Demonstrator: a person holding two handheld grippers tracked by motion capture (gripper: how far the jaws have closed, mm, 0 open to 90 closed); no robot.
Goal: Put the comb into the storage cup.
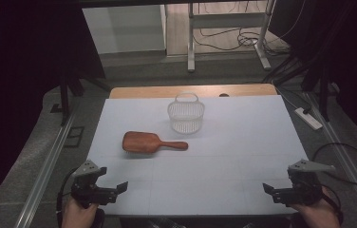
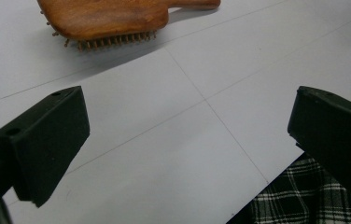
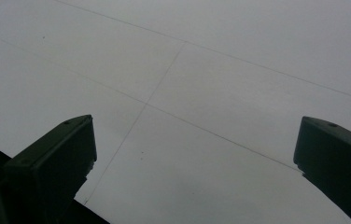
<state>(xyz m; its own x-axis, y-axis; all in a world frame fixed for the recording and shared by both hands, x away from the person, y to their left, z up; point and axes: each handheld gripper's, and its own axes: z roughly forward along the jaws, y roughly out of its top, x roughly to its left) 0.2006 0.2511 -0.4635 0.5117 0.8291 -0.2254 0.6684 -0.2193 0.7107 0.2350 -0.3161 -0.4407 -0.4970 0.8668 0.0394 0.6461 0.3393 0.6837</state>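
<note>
A brown wooden hairbrush (image 1: 152, 142) lies bristles down on the white table (image 1: 233, 152), left of centre, its handle pointing right. Behind it stands an empty white mesh basket (image 1: 186, 114) with a handle. My left gripper (image 1: 113, 179) is held open near the front left edge, nothing between its jaws. In the left gripper view the hairbrush (image 2: 102, 17) lies ahead of the open left gripper (image 2: 187, 135), well apart from it. At the front right edge my right gripper (image 1: 281, 180) is open too; in the right gripper view the right gripper (image 3: 193, 158) faces bare table (image 3: 201, 79).
The wooden far edge of the table (image 1: 167, 91) shows behind the white sheet. Metal rails (image 1: 48, 156) run along both sides. A power strip (image 1: 308, 118) lies on the floor at right. Plaid cloth (image 2: 304, 198) shows below the near table edge.
</note>
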